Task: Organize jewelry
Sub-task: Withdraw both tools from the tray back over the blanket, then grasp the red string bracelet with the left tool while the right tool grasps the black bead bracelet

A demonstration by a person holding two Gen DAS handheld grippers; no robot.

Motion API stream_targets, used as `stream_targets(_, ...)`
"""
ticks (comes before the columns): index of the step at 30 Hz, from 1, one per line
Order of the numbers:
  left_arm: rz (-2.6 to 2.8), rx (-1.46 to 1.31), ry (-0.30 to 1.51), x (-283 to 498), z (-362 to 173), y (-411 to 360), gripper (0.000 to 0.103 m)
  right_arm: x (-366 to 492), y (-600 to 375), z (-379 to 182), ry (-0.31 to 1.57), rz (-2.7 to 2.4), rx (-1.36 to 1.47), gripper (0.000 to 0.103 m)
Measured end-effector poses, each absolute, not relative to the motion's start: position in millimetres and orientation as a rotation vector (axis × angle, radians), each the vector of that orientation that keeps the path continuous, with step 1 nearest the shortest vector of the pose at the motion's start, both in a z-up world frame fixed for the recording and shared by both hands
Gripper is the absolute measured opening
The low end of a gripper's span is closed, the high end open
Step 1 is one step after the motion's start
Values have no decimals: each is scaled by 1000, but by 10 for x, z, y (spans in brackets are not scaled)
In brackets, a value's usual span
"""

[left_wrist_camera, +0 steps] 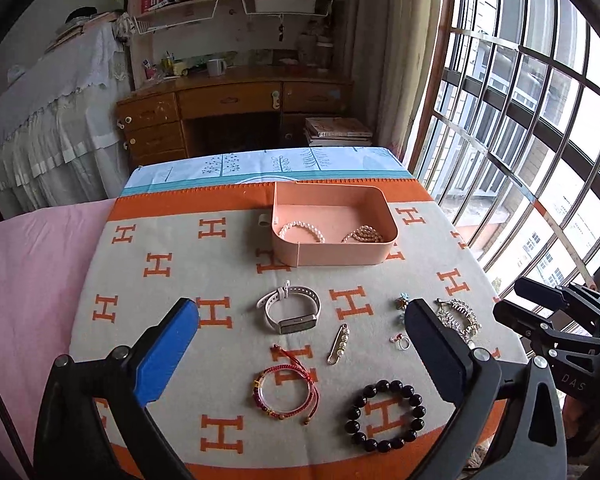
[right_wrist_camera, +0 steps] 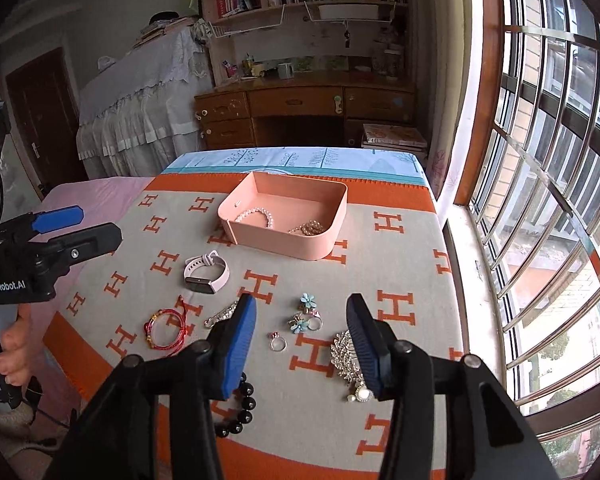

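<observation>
My left jaws [left_wrist_camera: 302, 344] gape wide above the white rubber-strapped smartwatch [left_wrist_camera: 290, 310], which lies near the pink plastic box [left_wrist_camera: 332, 254]; it is light and springy, best pinched across its strap. My right jaws [right_wrist_camera: 302, 344] hang equally wide over a small, slippery silver ring [right_wrist_camera: 278, 342].

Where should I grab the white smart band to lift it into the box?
Take the white smart band across its thin strap loop on the far side, coming straight down with the left hand-held gripper, one finger inside the loop. It lies flat on the blanket, its rigid screen nearest you, so the band's edge probably pinches best.
</observation>
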State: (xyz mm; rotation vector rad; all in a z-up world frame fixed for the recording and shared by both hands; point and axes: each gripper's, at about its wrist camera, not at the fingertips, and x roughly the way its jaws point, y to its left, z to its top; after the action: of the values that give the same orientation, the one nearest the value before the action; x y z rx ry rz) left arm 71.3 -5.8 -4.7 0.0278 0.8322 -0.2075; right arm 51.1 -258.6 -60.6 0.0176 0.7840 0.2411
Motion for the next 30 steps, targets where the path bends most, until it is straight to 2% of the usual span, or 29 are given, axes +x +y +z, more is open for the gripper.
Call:
stream_targets(7,-115,-18,981,776,-584,160,102,511,-2610,-1033,895,323,103,47)
stream_targets(12,-55,-44,1084,781,-998,287,100,530,-2457,-1250,973,368,64,47)
stream_targets(16,-39,-54,1157,793,-1257,326,87,555,-2284,-1444,1047,397,5,47)
stream_targets(18,-37,-50,1181,801,-1346,328,78,575,-2214,-1530,1078,402,-19,47)
stream_targets(21,-44,-51,1207,811,-1433,330,70,595,-2132,-1639,1117,420,-47,47)
stream_targets(25,-56,-57,1232,824,-1481,320,55,601,-2044,-1758,1148,424,-92,47)
stream_targets(28,-50,-52,1233,845,-1492,306,48,604,-1992,-1811,1149,420,-136,38)
stream_targets(30,-48,-51,1234,861,-1486,301,43,605,-1982,-1809,1143,421,-147,36)
